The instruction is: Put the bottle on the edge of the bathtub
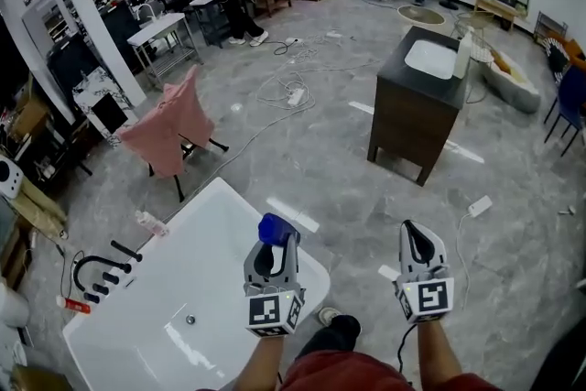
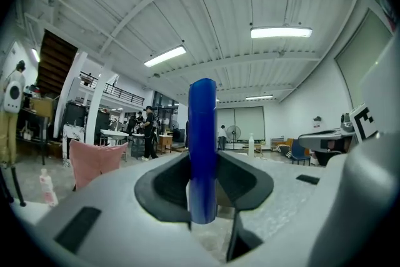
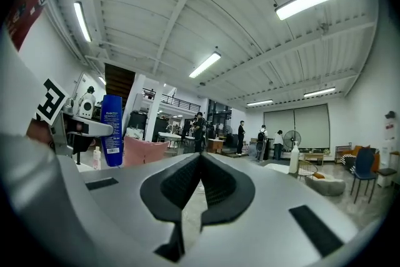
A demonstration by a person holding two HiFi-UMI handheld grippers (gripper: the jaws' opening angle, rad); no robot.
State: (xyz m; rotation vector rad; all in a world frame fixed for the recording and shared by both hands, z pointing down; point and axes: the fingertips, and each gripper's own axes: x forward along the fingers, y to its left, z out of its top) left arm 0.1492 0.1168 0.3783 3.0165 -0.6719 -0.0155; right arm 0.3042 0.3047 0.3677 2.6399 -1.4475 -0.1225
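Rising upright from the left claw (image 2: 203, 158) is a slim blue bottle (image 2: 202, 128).

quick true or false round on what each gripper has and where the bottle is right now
1. The left gripper has a blue bottle between its fingers. True.
2. A pink cloth hangs over a chair beyond the bathtub. True.
3. The right gripper holds a second bottle. False: its fingers are together with nothing between them.
4. The blue bottle stands on the bathtub's edge. False: it is clamped upright in the left gripper, above the tub.
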